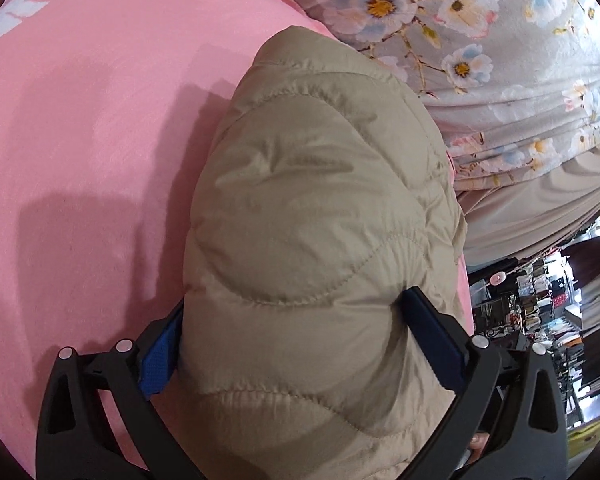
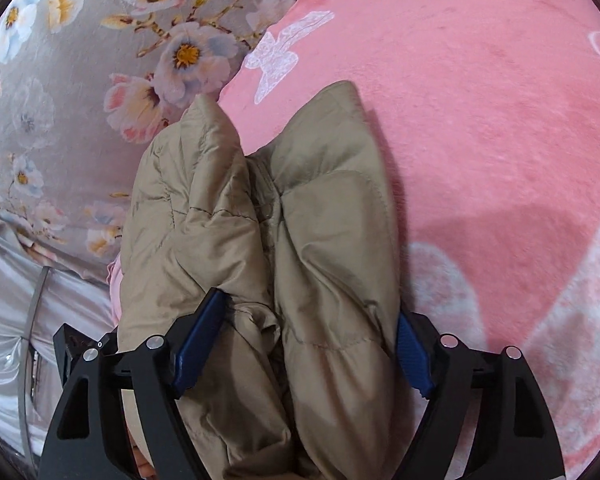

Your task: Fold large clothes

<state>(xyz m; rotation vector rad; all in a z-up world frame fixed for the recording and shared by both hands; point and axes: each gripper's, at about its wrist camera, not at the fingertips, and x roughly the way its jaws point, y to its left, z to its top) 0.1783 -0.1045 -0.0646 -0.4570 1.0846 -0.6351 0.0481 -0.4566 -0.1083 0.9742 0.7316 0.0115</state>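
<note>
A beige quilted puffer jacket [image 1: 320, 208] hangs bunched over a pink blanket [image 1: 100, 140]. My left gripper [image 1: 296, 320] is shut on a thick puffy fold of it; the fabric bulges between the blue pads [image 1: 432, 336] and hides most of the left pad. In the right wrist view the same jacket [image 2: 300, 220] shows as two padded folds side by side. My right gripper [image 2: 312, 328] is shut on both folds, which fill the gap between its blue pads [image 2: 200, 340]. The jacket's lower part is out of view.
The pink blanket [image 2: 500, 120] with white butterfly prints covers the bed. A grey floral cover [image 1: 480, 40] lies along its edge, also in the right wrist view [image 2: 60, 100]. Grey satin fabric [image 2: 4, 300] hangs below it. Cluttered shelves [image 1: 548, 320] stand beyond the bed.
</note>
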